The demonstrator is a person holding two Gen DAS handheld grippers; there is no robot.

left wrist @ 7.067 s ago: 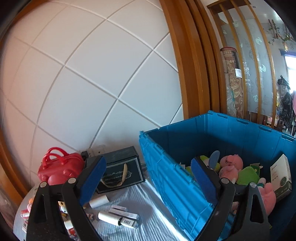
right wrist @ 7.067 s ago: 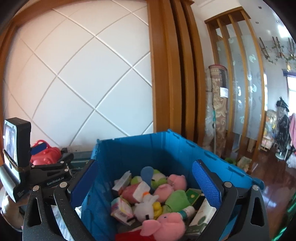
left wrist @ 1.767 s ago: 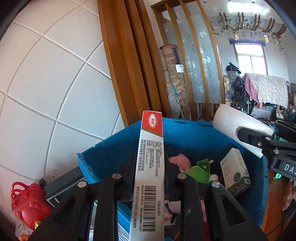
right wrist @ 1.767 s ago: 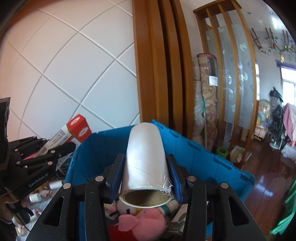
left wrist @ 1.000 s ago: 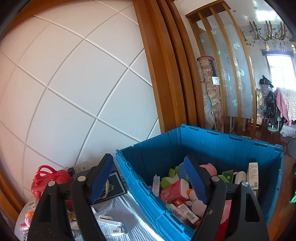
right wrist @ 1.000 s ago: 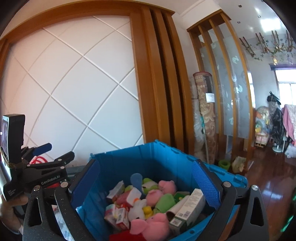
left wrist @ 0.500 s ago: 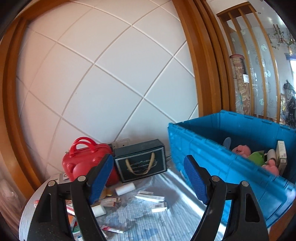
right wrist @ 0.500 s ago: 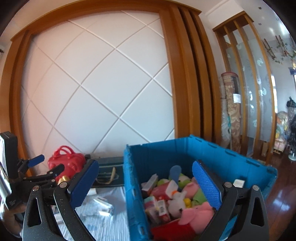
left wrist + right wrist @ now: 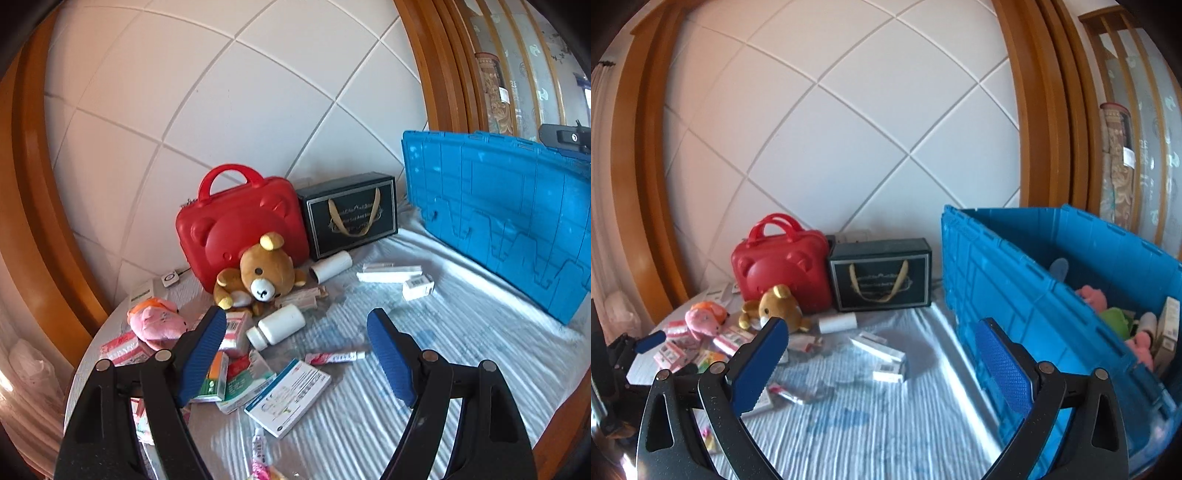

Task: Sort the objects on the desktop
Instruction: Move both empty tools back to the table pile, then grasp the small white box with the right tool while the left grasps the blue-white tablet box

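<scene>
**Both grippers empty above the cluttered table**

Left wrist view: the left gripper [image 9: 297,347] is seen with its jaws spread wide and nothing between them, above a striped tablecloth [image 9: 461,350]. Beneath it a white pill bottle [image 9: 277,326], a blue-and-white box [image 9: 288,397] and a pink tube [image 9: 334,357] are scattered. A brown teddy bear [image 9: 260,275] is leaned against a red bear-shaped case [image 9: 240,225], with a dark gift box [image 9: 351,218] beside it. A blue crate [image 9: 506,218] is placed at the right.

Right wrist view: the right gripper [image 9: 881,360] is likewise held released and empty. The crate [image 9: 1004,280] is shown holding plush toys [image 9: 1093,295] and cartons. The left gripper [image 9: 646,341] is glimpsed at the far left, over small boxes.
</scene>
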